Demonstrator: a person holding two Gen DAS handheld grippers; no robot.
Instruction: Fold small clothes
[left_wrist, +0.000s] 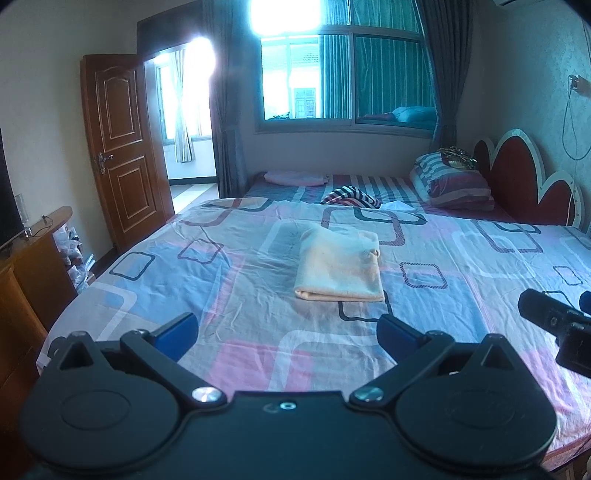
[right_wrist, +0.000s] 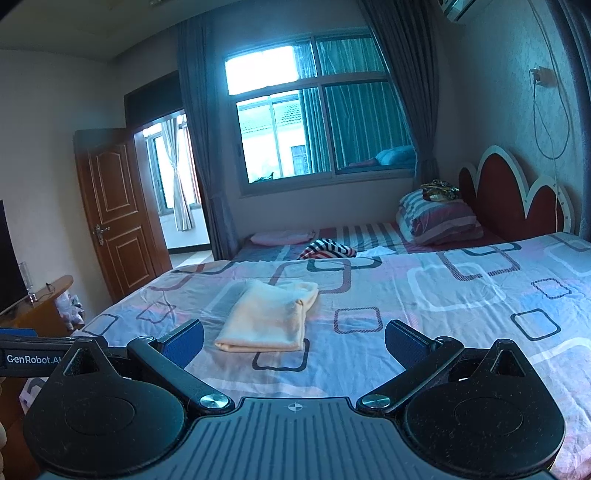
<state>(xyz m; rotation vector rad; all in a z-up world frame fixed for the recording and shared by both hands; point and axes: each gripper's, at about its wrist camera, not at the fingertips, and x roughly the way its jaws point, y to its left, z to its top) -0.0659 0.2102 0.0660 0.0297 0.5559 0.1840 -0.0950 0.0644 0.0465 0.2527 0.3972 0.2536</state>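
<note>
A pale yellow garment (left_wrist: 341, 266) lies folded into a neat rectangle on the patterned bedsheet (left_wrist: 221, 280). It also shows in the right wrist view (right_wrist: 269, 317). My left gripper (left_wrist: 288, 330) is open and empty, held above the sheet a little short of the garment. My right gripper (right_wrist: 293, 341) is open and empty, just near the garment's front right corner. The right gripper's body (left_wrist: 557, 325) shows at the right edge of the left wrist view. The left gripper's body (right_wrist: 29, 356) shows at the left edge of the right wrist view.
A striped garment (left_wrist: 351, 195) lies at the far side of the sheet. Striped pillows (left_wrist: 450, 179) rest by the red headboard (left_wrist: 524, 181). A pink cushion (left_wrist: 295, 178) lies far back. A wooden cabinet (left_wrist: 26, 280) stands left of the bed, near an open door (left_wrist: 122, 147).
</note>
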